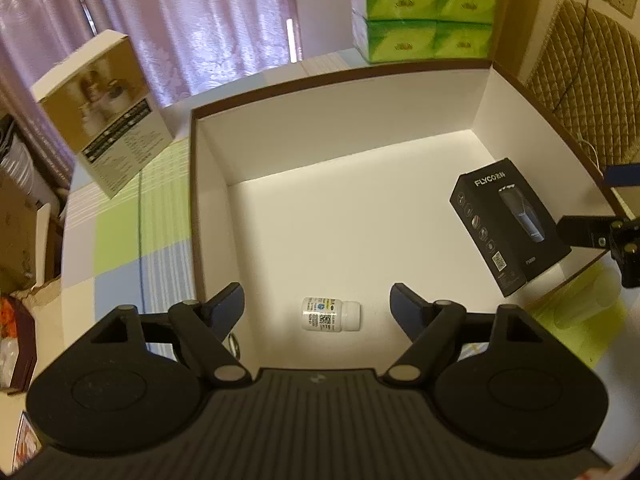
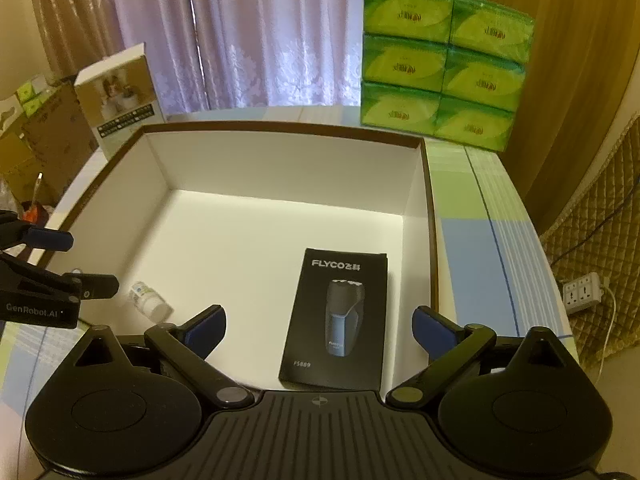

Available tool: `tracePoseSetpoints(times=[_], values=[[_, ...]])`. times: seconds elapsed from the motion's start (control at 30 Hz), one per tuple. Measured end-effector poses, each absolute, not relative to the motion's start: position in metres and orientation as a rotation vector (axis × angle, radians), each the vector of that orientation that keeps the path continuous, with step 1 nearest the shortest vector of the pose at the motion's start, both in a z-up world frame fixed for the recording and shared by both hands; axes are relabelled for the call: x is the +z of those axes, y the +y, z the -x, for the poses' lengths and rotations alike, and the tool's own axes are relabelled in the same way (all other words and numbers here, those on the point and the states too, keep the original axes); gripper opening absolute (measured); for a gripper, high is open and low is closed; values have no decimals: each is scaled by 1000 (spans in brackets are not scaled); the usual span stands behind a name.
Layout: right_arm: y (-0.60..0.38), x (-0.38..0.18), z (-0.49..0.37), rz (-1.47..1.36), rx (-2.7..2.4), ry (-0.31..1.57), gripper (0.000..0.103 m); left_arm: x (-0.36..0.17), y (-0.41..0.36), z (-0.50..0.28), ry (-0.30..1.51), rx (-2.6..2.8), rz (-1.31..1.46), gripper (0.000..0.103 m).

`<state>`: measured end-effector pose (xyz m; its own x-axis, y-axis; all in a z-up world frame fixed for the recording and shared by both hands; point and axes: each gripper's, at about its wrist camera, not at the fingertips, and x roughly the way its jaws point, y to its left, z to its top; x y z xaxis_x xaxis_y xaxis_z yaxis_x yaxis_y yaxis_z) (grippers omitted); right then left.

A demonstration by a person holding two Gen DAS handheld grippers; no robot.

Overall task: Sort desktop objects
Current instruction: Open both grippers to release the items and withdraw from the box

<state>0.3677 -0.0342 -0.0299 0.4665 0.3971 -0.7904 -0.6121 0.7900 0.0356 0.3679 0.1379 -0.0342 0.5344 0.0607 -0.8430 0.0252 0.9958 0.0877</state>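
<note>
Worktop (image 2: 472,248) crowded at back: tissue stack (image 2: 444,64), carton (image 2: 120,92). Neither blocks reach. Open box (image 1: 332,128) holds both sorted items. Shaver box (image 2: 340,320) flat at right wall; snag risk if right hand-held gripper (image 2: 318,334), spread and empty, drops low. Bottle (image 1: 331,314) on its side, left front; may roll if nudged by left hand-held gripper (image 1: 318,306), spread above it.

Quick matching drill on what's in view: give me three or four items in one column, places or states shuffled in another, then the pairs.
1. small white bottle
2. black FLYCO shaver box
3. green tissue packs
4. left gripper

A. stacked behind the white box
B. open, holding nothing
C. lying on its side in the white box
D. flat, face up, ahead of the right gripper

1-C, 2-D, 3-A, 4-B
</note>
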Motion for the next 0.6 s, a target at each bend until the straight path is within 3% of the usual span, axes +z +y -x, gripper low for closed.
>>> tracePoseSetpoints(times=[0.6], values=[[-78,8,-317,226,705,817,99,22,101,-296,902,123,-25,83]])
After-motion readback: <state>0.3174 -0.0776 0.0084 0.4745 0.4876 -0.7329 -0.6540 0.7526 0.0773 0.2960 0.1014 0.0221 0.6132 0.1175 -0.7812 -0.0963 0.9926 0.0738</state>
